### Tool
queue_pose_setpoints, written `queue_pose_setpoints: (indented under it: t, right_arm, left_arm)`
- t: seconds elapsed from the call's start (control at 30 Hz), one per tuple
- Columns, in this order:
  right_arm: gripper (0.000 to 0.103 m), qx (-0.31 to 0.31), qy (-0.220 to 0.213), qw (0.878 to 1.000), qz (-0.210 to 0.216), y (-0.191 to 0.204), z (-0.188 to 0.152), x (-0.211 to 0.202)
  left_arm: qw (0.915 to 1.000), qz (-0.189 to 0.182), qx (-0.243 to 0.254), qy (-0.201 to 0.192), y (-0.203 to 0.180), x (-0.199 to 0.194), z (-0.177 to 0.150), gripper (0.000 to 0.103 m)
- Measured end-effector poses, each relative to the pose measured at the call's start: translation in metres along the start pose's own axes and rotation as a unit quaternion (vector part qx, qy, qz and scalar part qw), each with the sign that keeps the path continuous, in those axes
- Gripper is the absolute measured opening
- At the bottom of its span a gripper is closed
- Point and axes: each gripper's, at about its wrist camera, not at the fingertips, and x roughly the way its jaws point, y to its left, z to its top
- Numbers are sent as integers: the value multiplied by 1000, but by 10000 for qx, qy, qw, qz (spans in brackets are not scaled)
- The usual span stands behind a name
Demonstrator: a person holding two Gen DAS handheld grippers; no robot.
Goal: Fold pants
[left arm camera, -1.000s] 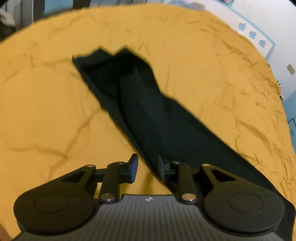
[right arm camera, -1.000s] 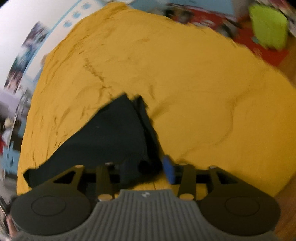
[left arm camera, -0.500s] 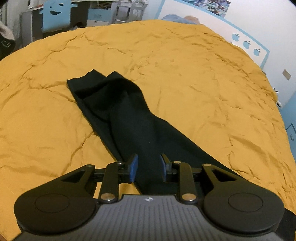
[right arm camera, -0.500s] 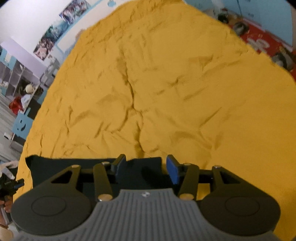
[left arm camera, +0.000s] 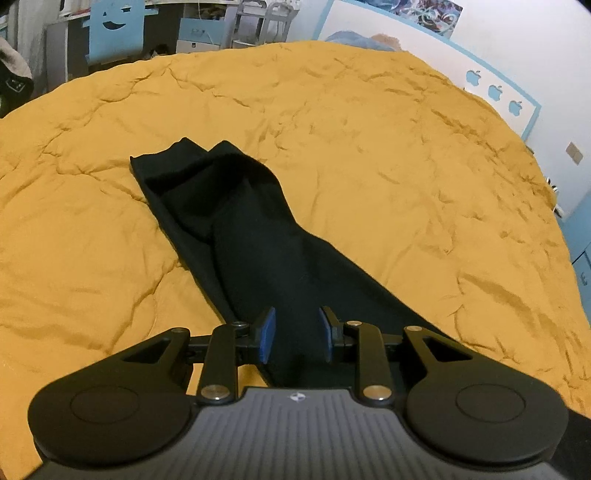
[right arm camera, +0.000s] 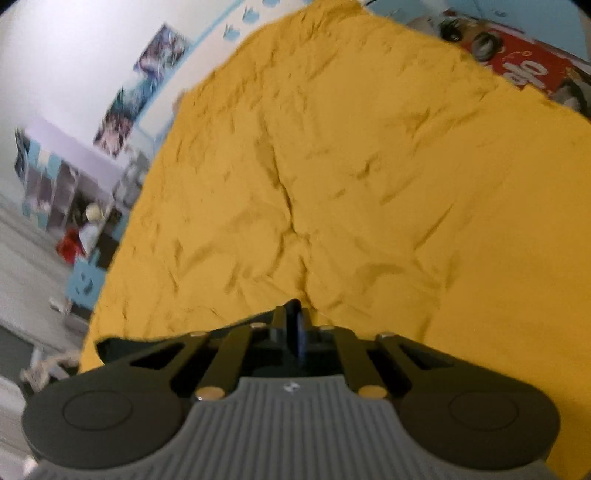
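Note:
Black pants (left arm camera: 243, 236) lie folded lengthwise on a yellow bedspread (left arm camera: 369, 155), legs stacked, running from the far left hem toward me. My left gripper (left arm camera: 295, 332) is open, its blue pads either side of the near part of the pants, not closed on the cloth. In the right wrist view my right gripper (right arm camera: 295, 325) is shut, with black pants cloth (right arm camera: 155, 341) at and beneath the fingers; it looks pinched on the pants' edge.
The wrinkled yellow bedspread (right arm camera: 369, 184) fills both views. Blue furniture and shelves (left arm camera: 114, 33) stand beyond the far edge. A white wall with posters (right arm camera: 122, 110) is to the left in the right wrist view, red items (right arm camera: 524, 70) beyond the bed.
My right gripper closed from open onto the pants' edge and its view swung left. My left gripper stayed open and the pants shifted slightly nearer between its pads.

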Motion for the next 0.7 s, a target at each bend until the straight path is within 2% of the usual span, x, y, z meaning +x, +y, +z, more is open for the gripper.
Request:
queue_pose_setpoints:
  t: [0.1,0.27,0.33,0.47,0.5,0.6,0.7]
  right_arm:
    - [0,-224,-111,9996,-108,19,0,-21]
    - [0,67,-78,9954,-951,1,-4,-25]
    - [0,339,70,9941,-1029,-18,-9,-12]
    - [0,483,137,9943,-940,-37,-13,4]
    - [3,536,102,9937,-983,-40,-13,4]
    - [23,557,43,9905,-1259,-44,-14,1]
    - [24,310,-150,9892,-1426,-28,-23,-18]
  left_arm:
    - [10000,-44,-1,-74,0,-7,0,31]
    - [9998,-64,-88,-169,5,-17,1,31]
    - [9999,-4,-62,-146,7,-17,0,31]
    - [9999,0,-78,-141,9,-17,0,31]
    - [9999,-17,-70,-154,10,-18,0,31]
    - [9999,-32,-19,-154,14,-19,2,32]
    - [9997,-58,47,-222,19,-21,6,37]
